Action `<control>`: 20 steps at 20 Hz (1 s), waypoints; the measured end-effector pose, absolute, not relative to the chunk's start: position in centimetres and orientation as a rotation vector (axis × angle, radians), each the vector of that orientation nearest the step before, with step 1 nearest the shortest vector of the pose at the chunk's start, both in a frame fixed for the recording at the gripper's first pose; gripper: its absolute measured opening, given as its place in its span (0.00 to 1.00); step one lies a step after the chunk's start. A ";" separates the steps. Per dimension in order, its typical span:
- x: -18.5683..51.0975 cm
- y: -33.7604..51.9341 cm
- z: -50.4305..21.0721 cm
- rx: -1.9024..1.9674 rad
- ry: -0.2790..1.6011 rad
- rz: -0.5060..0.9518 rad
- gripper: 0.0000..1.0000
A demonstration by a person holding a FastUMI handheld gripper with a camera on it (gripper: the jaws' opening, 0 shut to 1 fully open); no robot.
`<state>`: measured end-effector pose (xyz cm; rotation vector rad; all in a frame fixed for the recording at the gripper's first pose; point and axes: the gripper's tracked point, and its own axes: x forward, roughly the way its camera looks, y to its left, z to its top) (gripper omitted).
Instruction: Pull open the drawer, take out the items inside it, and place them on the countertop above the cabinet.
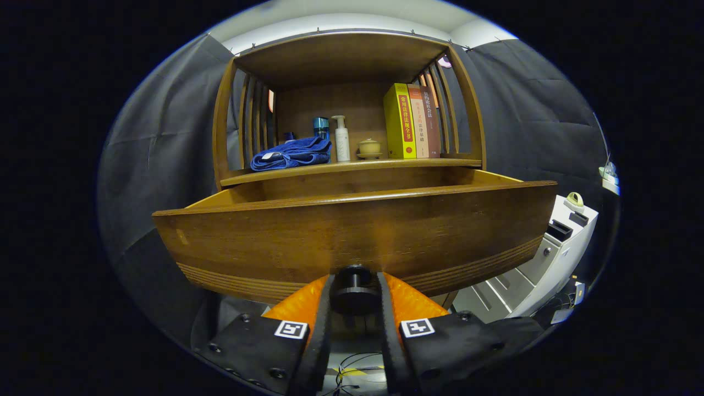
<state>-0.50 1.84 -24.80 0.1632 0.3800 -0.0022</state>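
My gripper [355,294] has both fingers pressed against the dark round knob [355,291] on the front panel of the wooden drawer [352,236], one finger at each side of it, clamped.

Surroundings: the drawer stands pulled out from the wooden cabinet [220,126], its front panel directly ahead of my fingers and blocking the line of sight into it. To the right, below the drawer's corner, stands a white unit [542,264] with its own small drawers; a small pale object rests on top of it, too small to identify. Cables [352,366] lie on the floor between my fingers.

Containers and contents: of the drawer I see the top edges, the side walls and part of the inner back wall; its floor and any items inside are hidden by the front panel. On the countertop [352,165] above the drawer, within the slatted shelf bay: a folded blue towel [291,154], a blue-capped container [321,127] behind it, a white pump bottle [341,139], a small lidded pot [369,147] and three upright books [412,122].

Obscured: the cabinet below the drawer is cut off behind the panel.
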 end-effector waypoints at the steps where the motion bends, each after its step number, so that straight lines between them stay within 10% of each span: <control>1: -0.4 1.9 -24.8 0.160 0.370 0.000 0.54; 12: -1.0 0.7 -22.2 0.114 0.290 -0.049 1.00; 20: -0.8 0.6 -7.9 0.034 0.027 -0.067 1.00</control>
